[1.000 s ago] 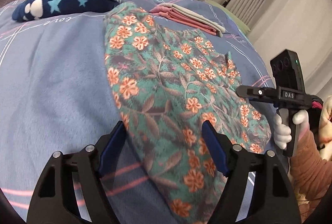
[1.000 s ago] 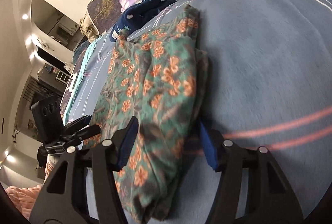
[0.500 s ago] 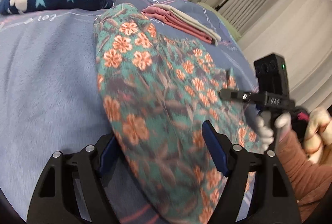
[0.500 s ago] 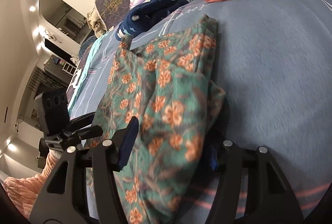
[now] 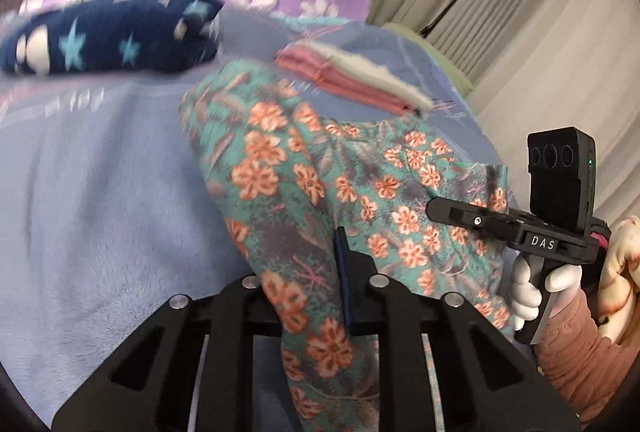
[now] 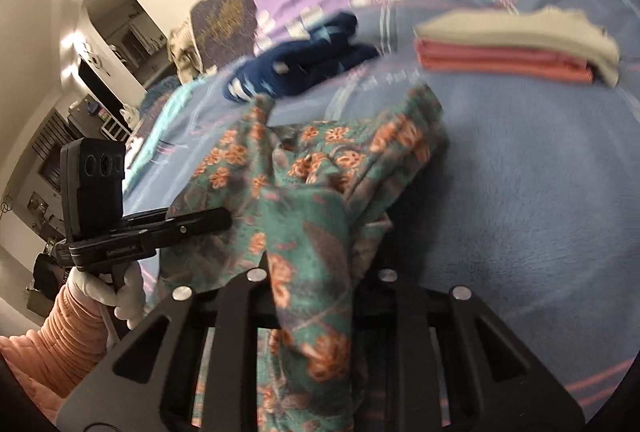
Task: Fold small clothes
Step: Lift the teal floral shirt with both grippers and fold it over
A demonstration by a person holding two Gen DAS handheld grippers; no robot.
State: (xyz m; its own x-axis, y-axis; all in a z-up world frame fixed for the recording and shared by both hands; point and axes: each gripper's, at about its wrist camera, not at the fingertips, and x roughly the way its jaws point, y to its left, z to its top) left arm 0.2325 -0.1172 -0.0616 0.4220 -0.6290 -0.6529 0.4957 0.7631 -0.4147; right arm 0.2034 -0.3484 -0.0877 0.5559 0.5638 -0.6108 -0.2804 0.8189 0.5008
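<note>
Both grippers, left gripper (image 5: 316,272) and right gripper (image 6: 316,272), have just closed, clamping the floral garment (image 5: 320,172) at lower centre.

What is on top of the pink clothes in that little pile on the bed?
A folded pale beige cloth lies on top of the pink clothes. Anything tucked between the layers is covered, so I cannot tell.

Left gripper (image 5: 320,272) fingers (image 5: 343,284) just closed, pinching floral garment (image 5: 320,192) on blue bedspread (image 5: 100,212)
</note>
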